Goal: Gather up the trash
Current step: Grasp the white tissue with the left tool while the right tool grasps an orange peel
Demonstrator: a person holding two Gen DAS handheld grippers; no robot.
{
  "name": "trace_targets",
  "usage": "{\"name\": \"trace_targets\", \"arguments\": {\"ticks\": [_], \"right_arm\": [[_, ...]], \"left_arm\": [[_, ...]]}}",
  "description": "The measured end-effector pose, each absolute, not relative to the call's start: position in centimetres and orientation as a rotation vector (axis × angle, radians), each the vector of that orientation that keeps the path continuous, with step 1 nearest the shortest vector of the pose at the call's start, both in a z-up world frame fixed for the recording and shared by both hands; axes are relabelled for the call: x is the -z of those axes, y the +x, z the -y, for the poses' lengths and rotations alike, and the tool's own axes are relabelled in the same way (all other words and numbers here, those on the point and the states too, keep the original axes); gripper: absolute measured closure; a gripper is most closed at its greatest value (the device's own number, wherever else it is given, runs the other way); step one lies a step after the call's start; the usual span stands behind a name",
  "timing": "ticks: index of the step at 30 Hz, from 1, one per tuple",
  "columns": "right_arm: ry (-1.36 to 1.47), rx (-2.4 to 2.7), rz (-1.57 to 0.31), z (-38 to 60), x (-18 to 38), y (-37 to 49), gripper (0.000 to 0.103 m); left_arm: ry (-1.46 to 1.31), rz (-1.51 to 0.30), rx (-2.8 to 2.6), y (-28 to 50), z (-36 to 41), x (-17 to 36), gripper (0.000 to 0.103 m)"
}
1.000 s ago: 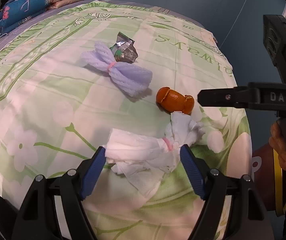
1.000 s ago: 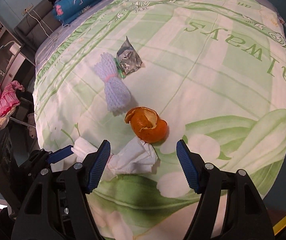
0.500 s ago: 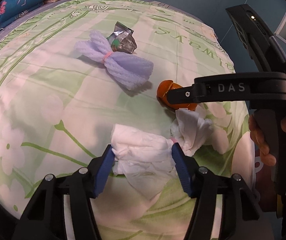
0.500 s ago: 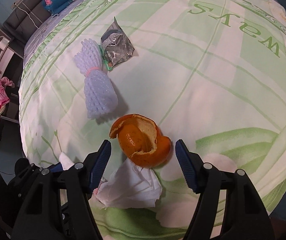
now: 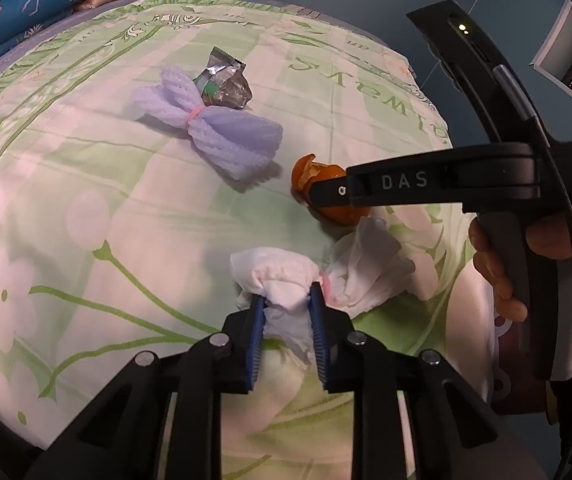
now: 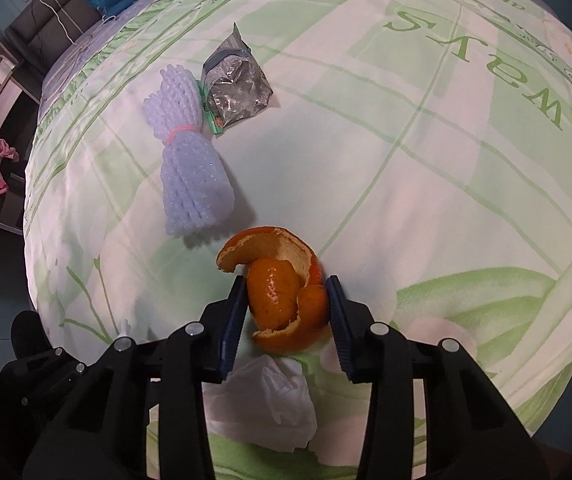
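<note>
Gripping 2 pieces at once, you have both tools loaded near the bed's point(image 6: 426, 128) near edge. Your left gripper point(image 5: 286, 312) has its jaws narrow, pinched on the tissue point(image 5: 281, 280); the wad bulges out past the blue pads and a loose tail hangs below them. Its other half, past a pink band, trails right toward the peel and lies on the sheet.

Your right gripper point(image 6: 286, 300) has its jaws half closed, 1 pad against each side of the orange peel point(image 6: 281, 300). Contact looks made; whether the squeeze is firm, I cannot tell. The peel sits directly between the pads, curled lip pointing away from you, resting on the sheet.

The relation that counts: the tissue's long axis runs left to right, from your left jaws to just beside the peel, so the 2 grips are close neighbours. Judgement: lift both straight up together, or the tissue tail may drag on the peel.

2 items remain, well apart from both tools toward the bed's middle: the foam net point(image 6: 189, 160), long axis running away from you, and the foil wrapper point(image 6: 237, 88) touching its far right side. No bin shows.
</note>
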State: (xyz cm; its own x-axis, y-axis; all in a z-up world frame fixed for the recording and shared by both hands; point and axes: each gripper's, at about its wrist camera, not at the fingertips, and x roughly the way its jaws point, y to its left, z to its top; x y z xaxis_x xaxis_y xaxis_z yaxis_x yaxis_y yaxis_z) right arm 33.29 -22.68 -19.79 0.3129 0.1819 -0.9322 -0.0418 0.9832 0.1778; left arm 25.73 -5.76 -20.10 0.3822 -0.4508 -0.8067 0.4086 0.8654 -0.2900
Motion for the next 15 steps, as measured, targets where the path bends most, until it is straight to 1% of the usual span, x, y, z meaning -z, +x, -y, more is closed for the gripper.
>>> {"name": "trace_targets", "arguments": {"ticks": [8, 15], "right_arm": [[0.145, -0.130, -1.200, 23.3, 18.4, 32.3, 0.069], [0.191, -0.138, -1.147, 24.5, 15.9, 30.2, 0.069]], "left_arm": [[-0.064, -1.019, 0.559, 25.3, 5.1, 19.2, 0.084], [-0.090, -0.986, 0.554, 24.8, 4.0, 17.6, 0.084]]}}
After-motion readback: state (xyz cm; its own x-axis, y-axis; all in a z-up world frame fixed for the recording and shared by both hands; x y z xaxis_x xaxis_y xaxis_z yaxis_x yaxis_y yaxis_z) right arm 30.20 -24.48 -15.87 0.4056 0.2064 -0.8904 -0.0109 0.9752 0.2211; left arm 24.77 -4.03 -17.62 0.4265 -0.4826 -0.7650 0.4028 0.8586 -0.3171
